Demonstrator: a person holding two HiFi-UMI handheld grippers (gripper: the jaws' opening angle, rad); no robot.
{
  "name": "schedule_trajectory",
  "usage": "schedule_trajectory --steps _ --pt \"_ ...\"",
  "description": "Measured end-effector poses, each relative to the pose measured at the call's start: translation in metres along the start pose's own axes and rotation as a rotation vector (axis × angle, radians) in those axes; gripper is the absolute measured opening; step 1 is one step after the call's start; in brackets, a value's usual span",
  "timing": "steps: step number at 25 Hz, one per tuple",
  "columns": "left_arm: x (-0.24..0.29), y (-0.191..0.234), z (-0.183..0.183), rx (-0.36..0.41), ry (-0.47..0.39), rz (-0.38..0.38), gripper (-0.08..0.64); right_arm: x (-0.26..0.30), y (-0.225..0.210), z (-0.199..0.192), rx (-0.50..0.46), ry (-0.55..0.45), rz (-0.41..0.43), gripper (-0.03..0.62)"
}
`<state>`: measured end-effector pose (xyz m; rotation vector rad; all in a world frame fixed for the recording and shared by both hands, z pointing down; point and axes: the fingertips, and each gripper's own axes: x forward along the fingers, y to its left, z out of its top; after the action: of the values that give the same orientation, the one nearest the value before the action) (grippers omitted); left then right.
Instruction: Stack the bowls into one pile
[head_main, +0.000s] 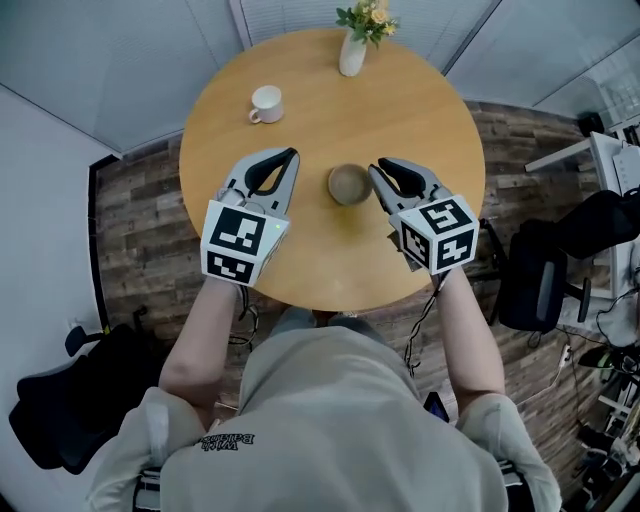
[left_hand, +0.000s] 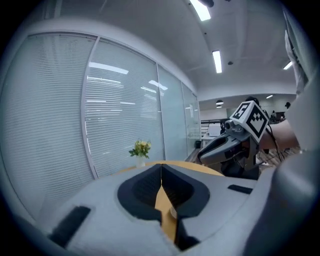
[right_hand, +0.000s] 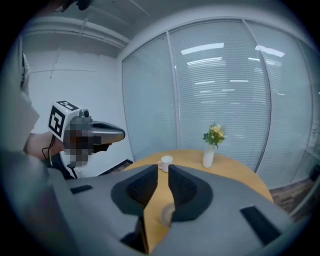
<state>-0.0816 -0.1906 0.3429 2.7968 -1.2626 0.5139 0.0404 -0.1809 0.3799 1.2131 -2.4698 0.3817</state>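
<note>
One brown-grey bowl (head_main: 349, 184) sits upright near the middle of the round wooden table (head_main: 420, 120). I cannot tell whether others are nested in it. My left gripper (head_main: 292, 155) hovers to the bowl's left with its tips touching, shut and holding nothing (left_hand: 161, 167). My right gripper (head_main: 380, 165) is close to the bowl's right side. A narrow gap shows between its tips (right_hand: 160, 172), with nothing in it. In the right gripper view, the bowl's pale rim (right_hand: 167, 214) shows low between the jaws.
A white cup (head_main: 266, 104) stands at the table's back left, and a white vase of flowers (head_main: 353, 50) at the far edge. Black office chairs stand on the plank floor at the right (head_main: 545, 270) and lower left (head_main: 70, 400). Glass walls with blinds surround the table.
</note>
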Motion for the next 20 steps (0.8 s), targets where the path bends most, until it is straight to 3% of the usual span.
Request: schedule_trajectory --steps 3,13,20 --pt "-0.012 -0.004 0.034 -0.037 -0.079 -0.025 0.023 -0.022 -0.003 0.031 -0.007 -0.089 -0.022 0.077" --pt "-0.055 -0.014 0.112 0.155 -0.206 -0.016 0.023 -0.109 0.000 0.120 -0.033 -0.386 -0.113 0.051" --pt "-0.079 -0.038 0.153 0.209 -0.285 -0.031 0.023 -0.167 0.003 0.146 -0.078 -0.461 -0.175 0.046"
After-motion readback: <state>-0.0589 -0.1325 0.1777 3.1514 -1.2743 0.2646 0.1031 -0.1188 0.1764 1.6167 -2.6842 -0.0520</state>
